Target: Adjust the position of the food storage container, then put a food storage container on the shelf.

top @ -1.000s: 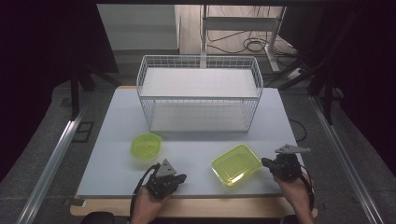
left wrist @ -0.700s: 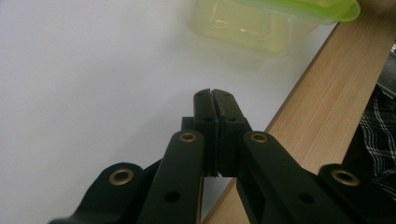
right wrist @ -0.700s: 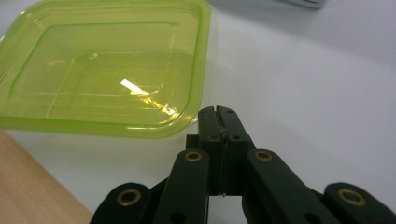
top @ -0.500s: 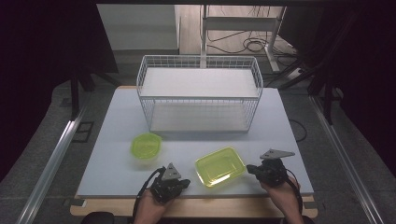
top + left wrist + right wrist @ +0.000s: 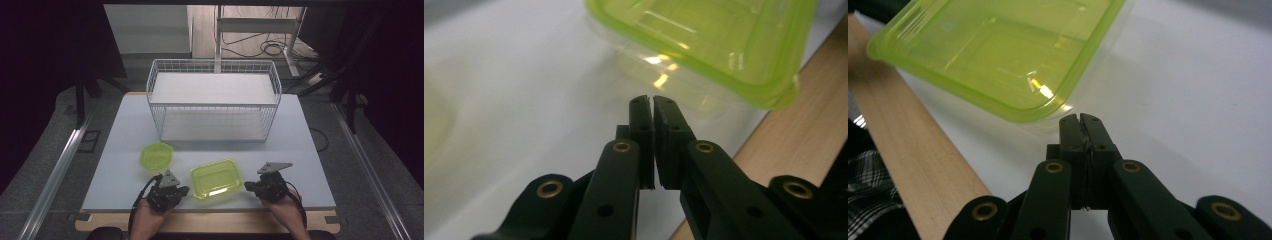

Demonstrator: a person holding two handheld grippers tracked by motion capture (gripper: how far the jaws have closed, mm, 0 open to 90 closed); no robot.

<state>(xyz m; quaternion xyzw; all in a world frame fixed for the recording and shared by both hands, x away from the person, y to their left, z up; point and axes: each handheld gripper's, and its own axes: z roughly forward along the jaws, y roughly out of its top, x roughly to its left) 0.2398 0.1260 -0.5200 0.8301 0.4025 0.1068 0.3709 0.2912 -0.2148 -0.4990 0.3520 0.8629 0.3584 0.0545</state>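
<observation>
Two hand-held claws flank a green rectangular container at the lower centre of a pale desk.

In the high view, the translucent lime-green container (image 5: 216, 178) lies flat and open side up, its long axis running left to right across the frame with the right end tilted slightly upward. The left claw (image 5: 181, 191) sits just at its lower left, the right claw (image 5: 248, 186) just at its right edge; both have their jaws pressed together and grip nothing. In the gripper views the container shows glossy plastic with rounded corners and a raised rim. A round green bowl (image 5: 156, 156) rests left of centre. A white wire basket (image 5: 212, 102), box-shaped, stands at the upper middle. The desk (image 5: 305, 150) is matte pale grey with a light wooden front edge; the surrounding room is dark, with cables on the floor at the top.
</observation>
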